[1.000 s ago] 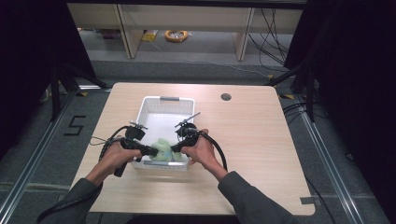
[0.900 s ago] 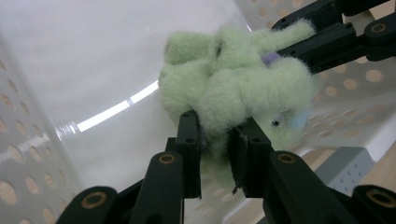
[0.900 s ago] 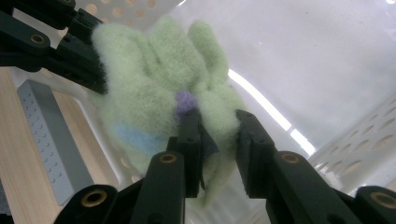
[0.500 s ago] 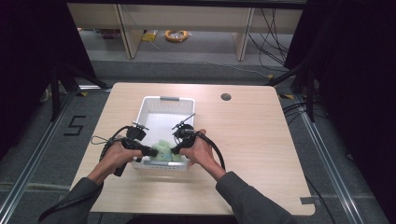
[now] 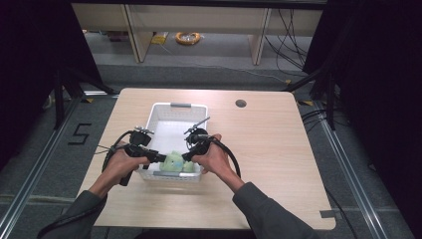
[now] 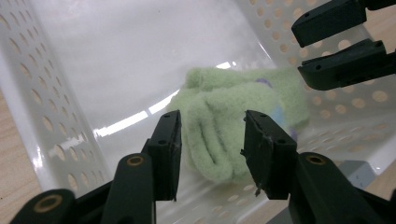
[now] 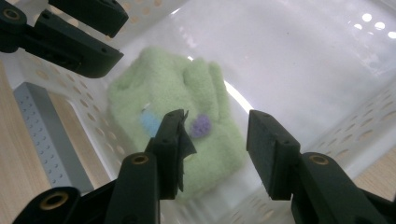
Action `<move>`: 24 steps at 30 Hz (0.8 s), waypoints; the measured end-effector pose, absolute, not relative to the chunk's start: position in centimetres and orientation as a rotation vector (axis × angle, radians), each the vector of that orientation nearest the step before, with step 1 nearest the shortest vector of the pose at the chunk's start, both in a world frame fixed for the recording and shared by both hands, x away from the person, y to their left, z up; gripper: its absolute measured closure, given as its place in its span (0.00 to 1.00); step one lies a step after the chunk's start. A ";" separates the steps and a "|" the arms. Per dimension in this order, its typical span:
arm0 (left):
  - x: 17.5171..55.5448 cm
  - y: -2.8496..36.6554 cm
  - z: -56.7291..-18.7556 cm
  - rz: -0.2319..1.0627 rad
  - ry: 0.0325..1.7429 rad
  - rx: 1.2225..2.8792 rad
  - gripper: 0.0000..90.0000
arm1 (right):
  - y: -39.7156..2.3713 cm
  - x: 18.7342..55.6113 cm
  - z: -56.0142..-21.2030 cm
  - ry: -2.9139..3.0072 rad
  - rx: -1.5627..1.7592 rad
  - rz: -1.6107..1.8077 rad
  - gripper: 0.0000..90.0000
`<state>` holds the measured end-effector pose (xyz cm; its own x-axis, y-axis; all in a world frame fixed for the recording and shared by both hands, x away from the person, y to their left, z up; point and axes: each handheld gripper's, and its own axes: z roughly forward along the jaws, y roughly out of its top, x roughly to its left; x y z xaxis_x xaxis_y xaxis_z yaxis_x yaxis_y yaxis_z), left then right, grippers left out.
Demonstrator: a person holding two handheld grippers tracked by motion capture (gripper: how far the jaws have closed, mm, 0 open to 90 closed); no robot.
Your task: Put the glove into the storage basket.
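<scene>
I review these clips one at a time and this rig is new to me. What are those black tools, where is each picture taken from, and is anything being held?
No robot here: a person stands at a wooden table and holds a hand-held gripper in each hand. The high view looks down from above the person's side, so the left gripper appears on the left and the right gripper on the right. The other two pictures come from small cameras riding on each gripper, looking along its two black fingers.

On the table sits a white perforated basket, and in its near end lies a folded pale green fuzzy cloth with blue and purple spots.

Nothing is held. Both grippers are open, dipped into the basket, their fingers apart on either side of the cloth.
</scene>
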<state>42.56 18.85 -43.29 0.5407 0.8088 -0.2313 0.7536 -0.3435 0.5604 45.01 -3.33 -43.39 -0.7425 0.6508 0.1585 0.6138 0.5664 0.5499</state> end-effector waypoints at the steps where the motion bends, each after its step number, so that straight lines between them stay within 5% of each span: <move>1: 42.6 18.9 -43.3 0.115 1.256 2.154 0.61 | -3.3 45.0 -43.4 2.725 1.101 0.919 0.64; 24: 37.9 17.1 -40.7 0.208 1.170 1.970 0.27 | -9.3 42.3 -40.1 2.605 1.061 1.162 0.41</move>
<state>37.85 17.09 -40.66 0.5555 0.7929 -0.2503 0.6584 -0.2356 0.7149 42.28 -9.35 -40.15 -0.7524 0.6331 0.1816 0.5582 0.4666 0.6861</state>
